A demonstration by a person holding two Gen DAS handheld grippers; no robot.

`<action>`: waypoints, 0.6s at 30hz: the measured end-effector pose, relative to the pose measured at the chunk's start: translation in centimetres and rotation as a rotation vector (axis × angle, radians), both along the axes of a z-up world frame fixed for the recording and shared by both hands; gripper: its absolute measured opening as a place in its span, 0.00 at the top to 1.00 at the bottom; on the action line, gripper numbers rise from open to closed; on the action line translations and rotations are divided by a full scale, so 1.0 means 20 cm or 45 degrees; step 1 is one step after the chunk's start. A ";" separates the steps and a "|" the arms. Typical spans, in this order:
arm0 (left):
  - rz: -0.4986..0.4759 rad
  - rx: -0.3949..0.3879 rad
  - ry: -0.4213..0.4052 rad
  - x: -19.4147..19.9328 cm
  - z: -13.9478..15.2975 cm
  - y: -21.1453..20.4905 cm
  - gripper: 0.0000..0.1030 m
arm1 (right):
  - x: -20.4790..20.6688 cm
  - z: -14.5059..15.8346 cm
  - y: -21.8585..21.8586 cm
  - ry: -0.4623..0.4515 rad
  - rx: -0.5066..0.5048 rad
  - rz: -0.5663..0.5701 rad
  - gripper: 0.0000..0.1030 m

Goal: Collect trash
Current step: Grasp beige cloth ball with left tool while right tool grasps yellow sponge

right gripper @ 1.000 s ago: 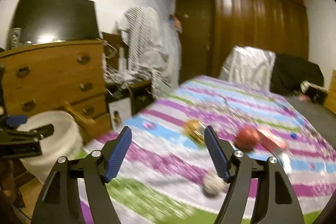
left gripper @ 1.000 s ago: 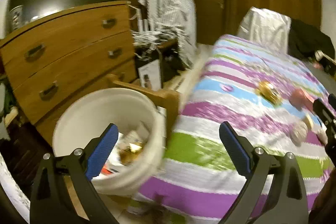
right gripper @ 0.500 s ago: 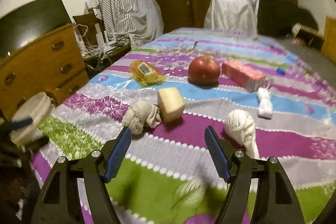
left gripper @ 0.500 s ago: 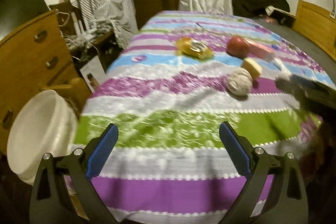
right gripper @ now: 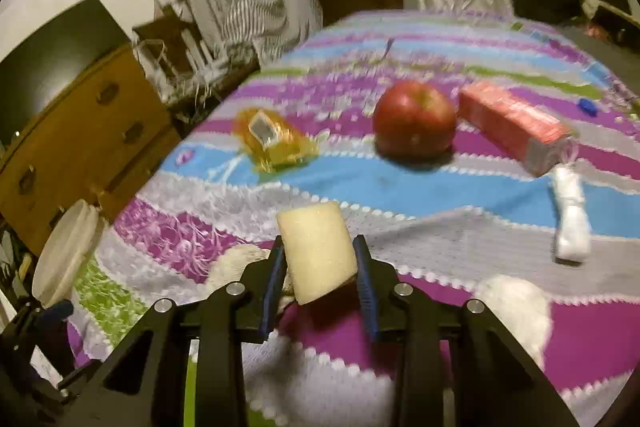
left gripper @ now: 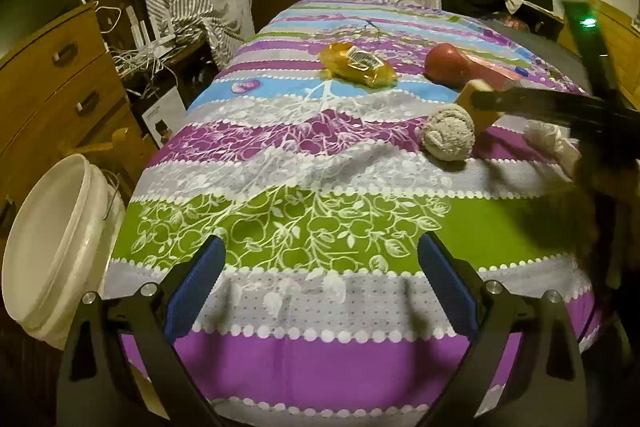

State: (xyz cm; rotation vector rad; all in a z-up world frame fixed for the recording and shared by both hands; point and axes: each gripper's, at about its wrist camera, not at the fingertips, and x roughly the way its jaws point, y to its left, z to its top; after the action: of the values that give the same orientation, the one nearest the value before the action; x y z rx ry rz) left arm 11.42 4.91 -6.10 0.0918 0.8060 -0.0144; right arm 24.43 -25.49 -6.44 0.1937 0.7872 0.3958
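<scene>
One white barcode label (left gripper: 362, 58) on the yellow wrapper (left gripper: 358, 69), print illegible.

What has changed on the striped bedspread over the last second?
The right gripper swung from the bucket side over the bed, moved in and closed on the pale yellow foam block. The left gripper turned from the white plastic bucket toward the bed, still open and empty. The red apple, orange wrapper and pink carton stayed put.

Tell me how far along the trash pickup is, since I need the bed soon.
Done: can't tell; the white bucket's inside is hidden. In hand: right gripper has its jaws closed on the yellow sponge. Left: yellow wrapper, crumpled paper ball, white wads; left gripper open, empty.
</scene>
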 end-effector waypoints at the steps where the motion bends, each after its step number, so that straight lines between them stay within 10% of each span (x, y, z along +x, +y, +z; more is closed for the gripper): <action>1: -0.007 -0.001 -0.002 0.00 0.00 -0.01 0.09 | -0.05 0.03 -0.03 -0.023 0.020 -0.020 0.67; 7: -0.111 -0.036 -0.021 0.07 0.04 -0.08 0.09 | -0.49 0.19 -0.16 -0.050 0.047 -0.059 0.67; 18: -0.310 -0.076 -0.036 0.35 0.01 -0.37 0.09 | -0.78 -0.04 -0.25 0.078 -0.031 -0.143 0.65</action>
State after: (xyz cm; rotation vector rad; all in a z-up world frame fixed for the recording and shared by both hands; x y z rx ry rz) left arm 18.37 -2.52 -5.82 0.1329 0.7621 -0.2664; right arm 8.89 -30.58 -7.19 0.2271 0.8371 0.2749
